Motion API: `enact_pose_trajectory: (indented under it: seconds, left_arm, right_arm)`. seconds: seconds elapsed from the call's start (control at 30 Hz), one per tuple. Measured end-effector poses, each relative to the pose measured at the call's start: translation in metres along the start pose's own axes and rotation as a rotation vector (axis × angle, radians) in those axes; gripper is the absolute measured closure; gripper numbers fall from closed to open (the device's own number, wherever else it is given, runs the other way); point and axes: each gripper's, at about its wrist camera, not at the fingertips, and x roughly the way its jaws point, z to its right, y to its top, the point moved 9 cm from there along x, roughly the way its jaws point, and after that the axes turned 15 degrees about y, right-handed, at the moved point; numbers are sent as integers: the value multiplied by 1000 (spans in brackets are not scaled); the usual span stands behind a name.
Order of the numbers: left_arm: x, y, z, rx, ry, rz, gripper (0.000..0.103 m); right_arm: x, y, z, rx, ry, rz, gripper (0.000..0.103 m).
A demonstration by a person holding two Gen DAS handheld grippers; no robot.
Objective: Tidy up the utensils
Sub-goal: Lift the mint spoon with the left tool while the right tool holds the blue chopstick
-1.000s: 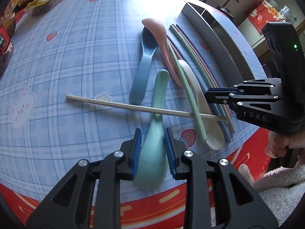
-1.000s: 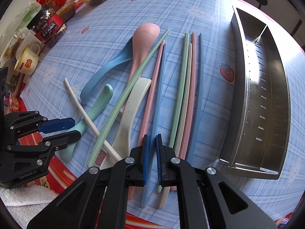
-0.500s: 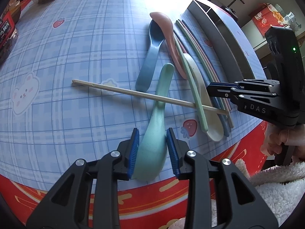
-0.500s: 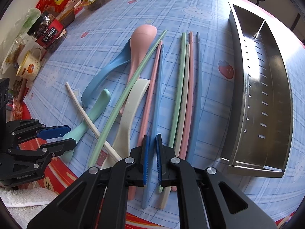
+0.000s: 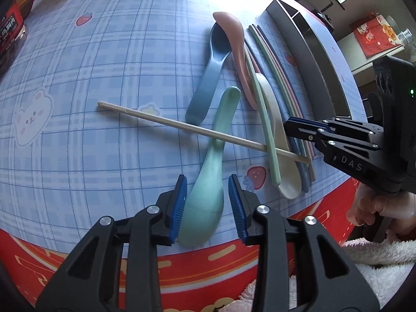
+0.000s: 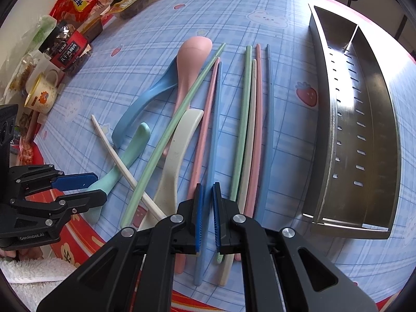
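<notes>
A mint-green spoon [image 5: 215, 156] [image 6: 130, 153] lies near the table's front edge under a cream chopstick [image 5: 156, 121]. Its bowl sits between the pads of my left gripper [image 5: 208, 182] [image 6: 96, 187]. The jaws are open: a strip of cloth shows beside the right pad. My right gripper [image 6: 206, 186] [image 5: 290, 130] points down into the row of chopsticks. It is shut on the light blue chopstick [image 6: 215, 119], which fills the narrow slit between its pads and still lies flat. The steel tray [image 6: 384, 135] [image 5: 306, 52] stands to the right.
Blue [image 5: 208, 83], pink [image 5: 236, 49] and cream [image 5: 280, 156] spoons overlap with several pastel chopsticks [image 6: 247, 119]. Snack packets [image 6: 70, 49] and a mug [image 6: 41, 93] crowd the far left corner. The red table edge [image 5: 182, 273] is just below both grippers.
My left jaws have widened slightly off the green spoon's bowl, and the left wrist has rolled a little. The right gripper and the chopsticks look the same.
</notes>
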Motion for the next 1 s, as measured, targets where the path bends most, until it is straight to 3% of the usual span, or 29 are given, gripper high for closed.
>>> enact_pose_trajectory:
  seconds: [0.33,0.8,1.0]
  left_arm:
    - [1,-8,2,-62,-84,-42,75]
    - [1,-6,22,5,-122,-27,79]
    - [-3,3,33,35,-127,-12,86]
  right_arm:
    - [-1,1,1,0,1,2,95]
    - [1,3,0,-1,-2,1,95]
    - [2,4,-1,3,1,3,95]
